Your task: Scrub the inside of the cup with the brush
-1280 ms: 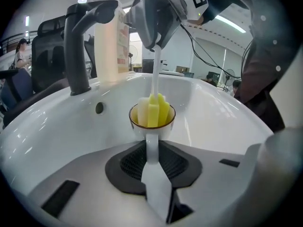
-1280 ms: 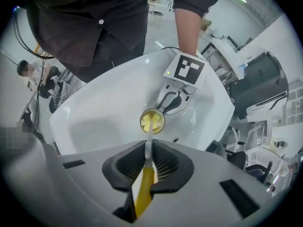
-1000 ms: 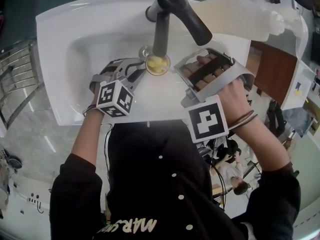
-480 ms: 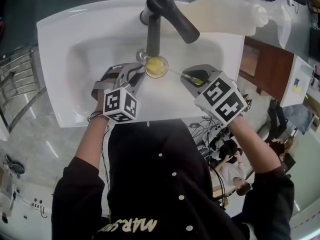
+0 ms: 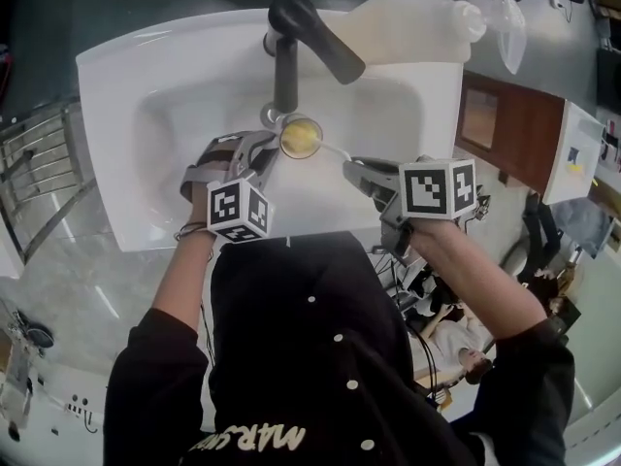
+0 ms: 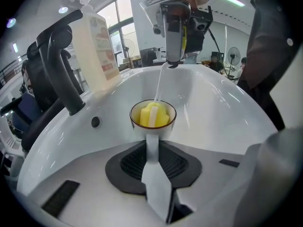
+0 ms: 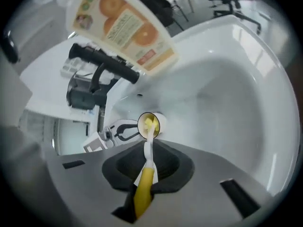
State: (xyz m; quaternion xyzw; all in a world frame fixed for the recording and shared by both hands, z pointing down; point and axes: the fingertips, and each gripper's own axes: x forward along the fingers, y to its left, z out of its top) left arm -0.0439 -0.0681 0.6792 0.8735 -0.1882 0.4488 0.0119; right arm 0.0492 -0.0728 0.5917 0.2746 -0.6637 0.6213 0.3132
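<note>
My left tool [image 5: 264, 149] is clamped on the handle of the small white ceramic cup [image 6: 152, 135], over the white sink basin [image 5: 126, 115]. My right tool [image 5: 364, 173] is clamped on the yellow-handled sponge brush [image 7: 144, 189]; its head sits inside the cup.

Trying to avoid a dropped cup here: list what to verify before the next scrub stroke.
1. Left gripper shut on the cup's handle: ok.
2. Right gripper shut on the brush's yellow grip: ok.
3. Yellow sponge head inside the cup: ok.
4. Cup held over the sink basin: ok.
5. Faucet apart from the cup: ok.
6. Water or soap in the cup: cannot tell.
</note>
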